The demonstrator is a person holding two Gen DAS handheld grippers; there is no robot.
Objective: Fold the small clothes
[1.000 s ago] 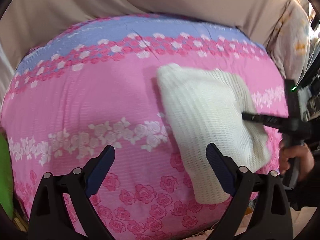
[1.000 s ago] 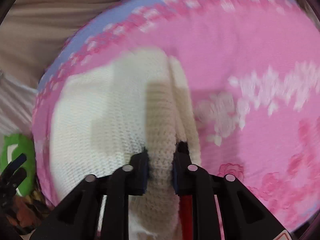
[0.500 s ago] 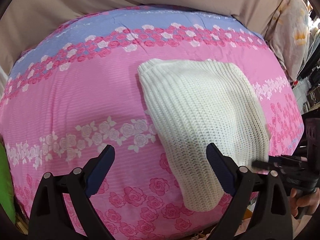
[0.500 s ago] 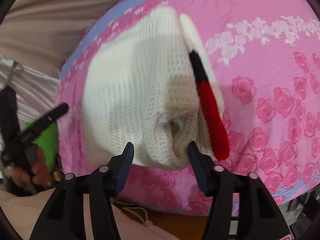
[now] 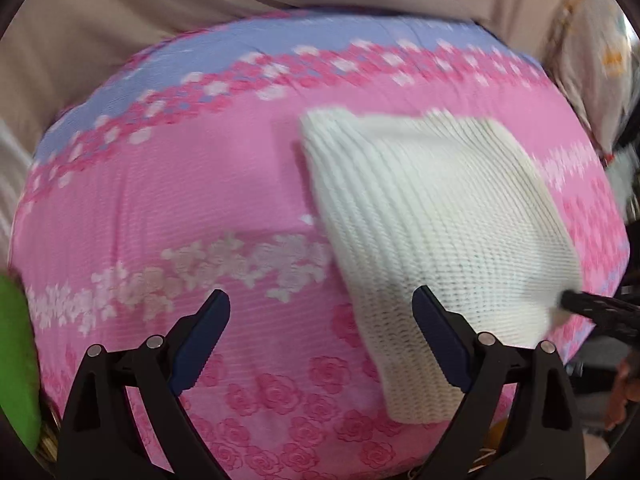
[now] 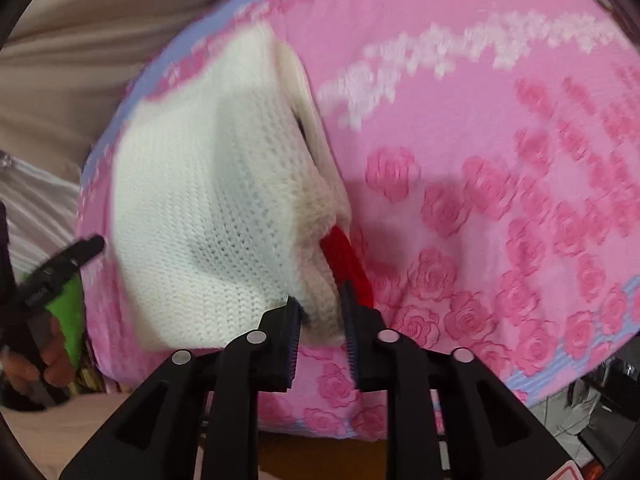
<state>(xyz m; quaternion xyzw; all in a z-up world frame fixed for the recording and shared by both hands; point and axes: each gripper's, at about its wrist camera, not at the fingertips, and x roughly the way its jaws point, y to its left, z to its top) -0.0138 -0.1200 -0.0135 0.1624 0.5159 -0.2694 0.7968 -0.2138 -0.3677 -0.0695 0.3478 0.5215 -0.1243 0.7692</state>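
White knit garment (image 5: 436, 232) lying on the pink rose-print bed cover (image 5: 208, 200), right of centre, already folded into a compact block with layered edges showing along its right side in the right wrist view; a red strip (image 6: 346, 258) peeking out from under the near-right corner

Right tool (image 6: 320, 320) at that near corner, jaws closing with a bunched fold of knit between them and the pads pressing on it; likely set for one more tuck or a squaring-up of the bundle. Left tool (image 5: 320, 320) hovering over bare cover near the garment's left edge, jaws spread wide, gripping nothing

Judged as late in the fold: main folds apparently done, near corner lumpy and the red piece not tucked in, so tidying left

Around: green object (image 5: 16, 352) at the near-left edge, a floral pillow (image 5: 600, 40) far right, beige sheet beyond. Nothing on the cover blocking the garment; near edge of the bed close, so some risk of a slip off
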